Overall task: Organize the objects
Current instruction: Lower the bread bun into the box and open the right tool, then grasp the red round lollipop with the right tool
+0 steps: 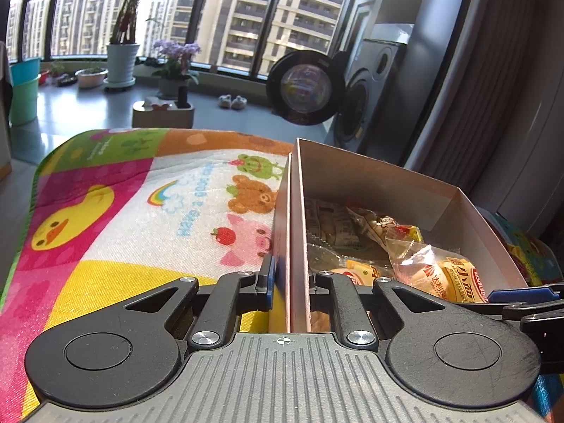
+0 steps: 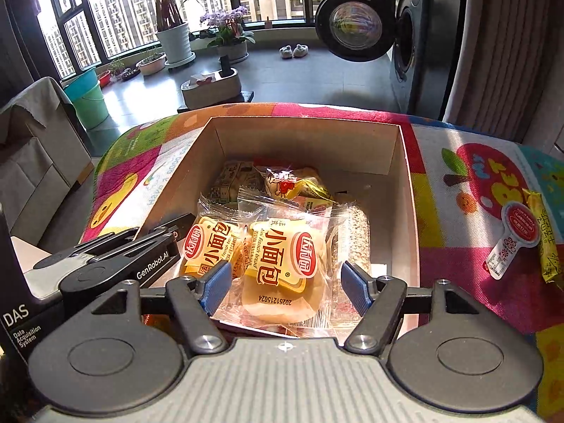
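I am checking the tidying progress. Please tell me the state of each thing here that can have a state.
left gripper: shut on box wall
right gripper: open, over a bread packet
box: open, partly filled with snacks
bread packet: sealed, inside box
washing machine door: open
yellow snack packet: outside box, on mat

At the bottom centre of the frame the left gripper (image 1: 291, 283) is clamped on the near left wall of a cardboard box (image 1: 380, 176), one finger outside and one inside. The box stands on a colourful cartoon mat (image 1: 116, 218) that fills the left half. Inside the box, at lower right, lie wrapped snack packets, among them a small bread packet (image 1: 447, 278). At the far right edge part of the right gripper (image 1: 525, 299) shows. In the upper middle a washing machine (image 1: 366, 98) stands with its round door open.
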